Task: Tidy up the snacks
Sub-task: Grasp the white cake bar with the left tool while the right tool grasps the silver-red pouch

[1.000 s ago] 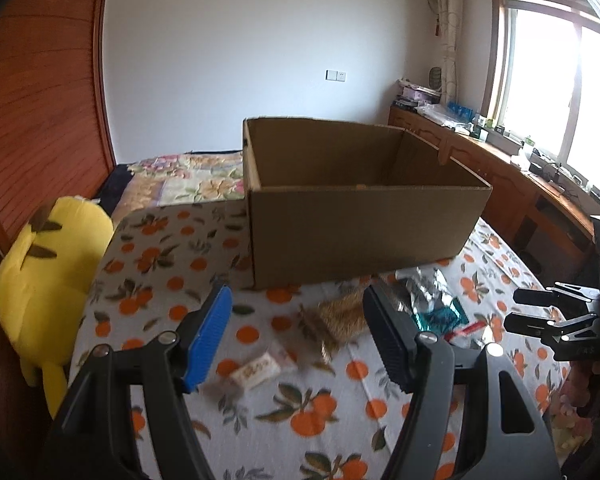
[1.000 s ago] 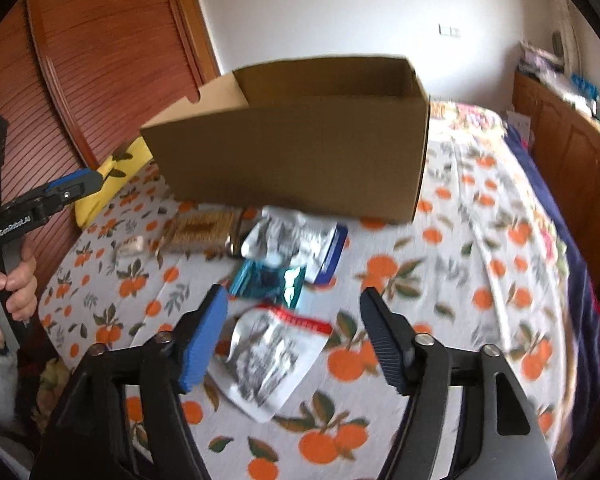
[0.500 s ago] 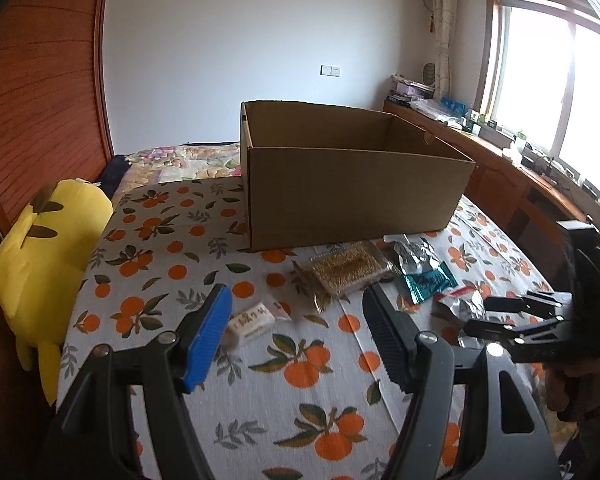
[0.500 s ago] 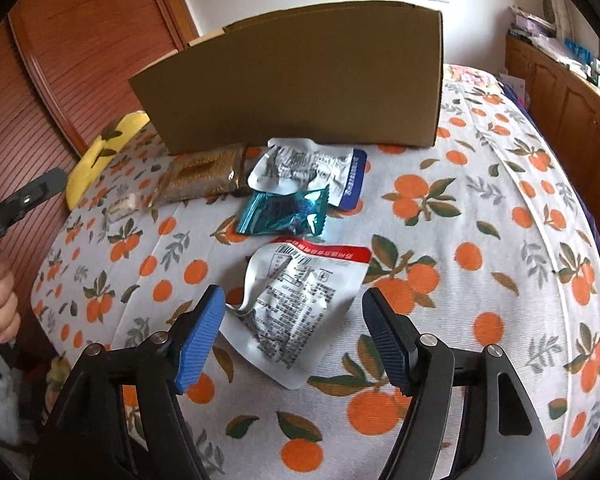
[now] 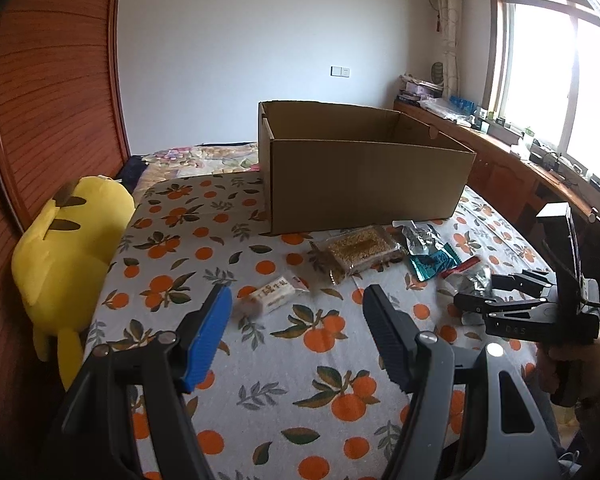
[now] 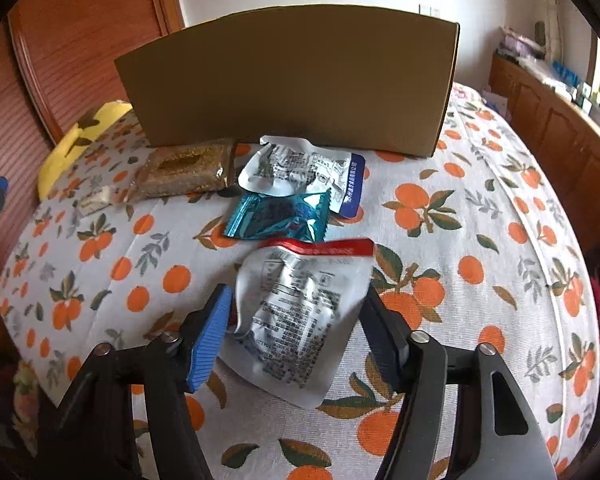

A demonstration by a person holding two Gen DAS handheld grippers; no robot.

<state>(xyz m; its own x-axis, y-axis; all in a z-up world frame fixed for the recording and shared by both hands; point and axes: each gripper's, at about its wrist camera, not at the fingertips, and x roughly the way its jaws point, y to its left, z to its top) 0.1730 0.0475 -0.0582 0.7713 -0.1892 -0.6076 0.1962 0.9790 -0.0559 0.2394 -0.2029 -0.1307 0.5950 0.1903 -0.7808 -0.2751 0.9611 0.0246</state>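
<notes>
An open cardboard box [image 5: 364, 168] stands on the orange-print bed; it also shows in the right wrist view [image 6: 292, 80]. Snacks lie in front of it: a small white bar [image 5: 274, 294], a brown cracker pack [image 6: 184, 170], a silver-and-blue pouch [image 6: 304, 168], a teal packet [image 6: 278, 216] and a silver pouch with a red strip [image 6: 296, 312]. My right gripper [image 6: 296, 320] is open, its fingers either side of the silver red-strip pouch. My left gripper [image 5: 298, 336] is open and empty, above the bed, just short of the white bar.
A yellow plush toy [image 5: 68, 248] lies at the bed's left edge by the wooden headboard [image 5: 48, 100]. A wooden counter [image 5: 512, 168] with clutter runs under the window on the right. The right gripper also shows in the left wrist view [image 5: 484, 292].
My right gripper has moved down and forward until its fingers straddle the silver red-strip pouch. My left gripper has pulled back and risen, away from the box.
</notes>
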